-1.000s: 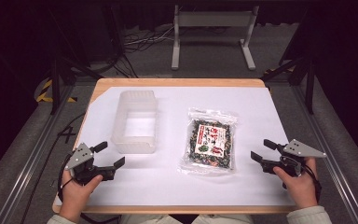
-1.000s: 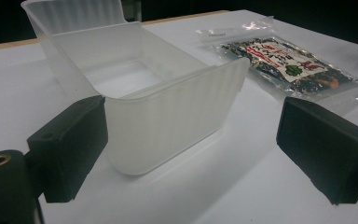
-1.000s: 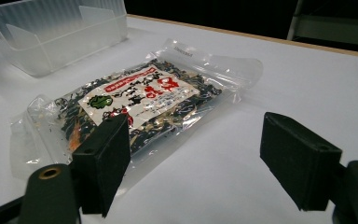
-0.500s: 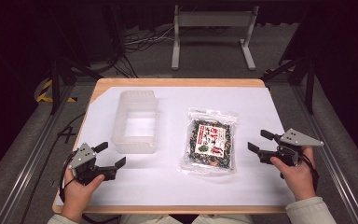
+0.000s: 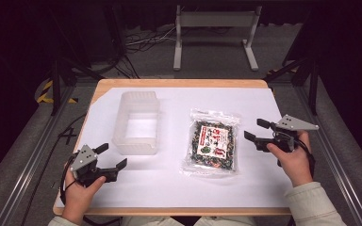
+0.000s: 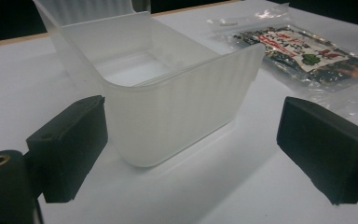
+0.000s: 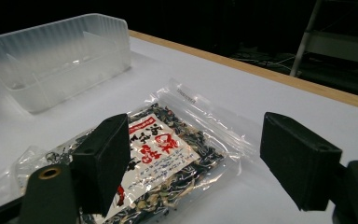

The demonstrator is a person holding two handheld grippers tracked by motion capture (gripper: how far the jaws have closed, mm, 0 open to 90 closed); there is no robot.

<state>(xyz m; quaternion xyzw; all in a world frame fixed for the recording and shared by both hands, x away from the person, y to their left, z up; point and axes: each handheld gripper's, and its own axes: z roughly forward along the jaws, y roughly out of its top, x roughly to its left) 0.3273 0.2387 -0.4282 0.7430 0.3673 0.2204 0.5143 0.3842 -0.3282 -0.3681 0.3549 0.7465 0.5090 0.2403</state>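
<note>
We are looking at a desk [image 5: 169, 188] under a white sheet, and parts of it are escaping us. In the left gripper view the bin [image 6: 168, 107] is cut off at the top edge, so its far end is lying outside the picture, and the packet [image 6: 307, 51] is running off the right edge. In the right gripper view the packet's near end is sitting behind the jaws, and its print is too small for us to read. In the high view the packet's clear margins are fading into the white sheet, so its outline is hard to trace, and the person's forearms are being cropped by the bottom edge.

We are holding the left gripper [image 5: 107, 159] above the desk's near left corner, just off the bin's near end. Its jaws are standing wide apart, touching nothing, with the bin's near wall showing between them.

We are holding the right gripper [image 5: 257, 130] near the desk's right edge, just beside the packet's right side. Its jaws are spread wide too, gripping nothing; whether they are grazing the packet's margin we cannot tell.

The bin is standing upright and empty on the left half of the desk. The packet is lying flat right of the middle, near the bin but apart from it.
</note>
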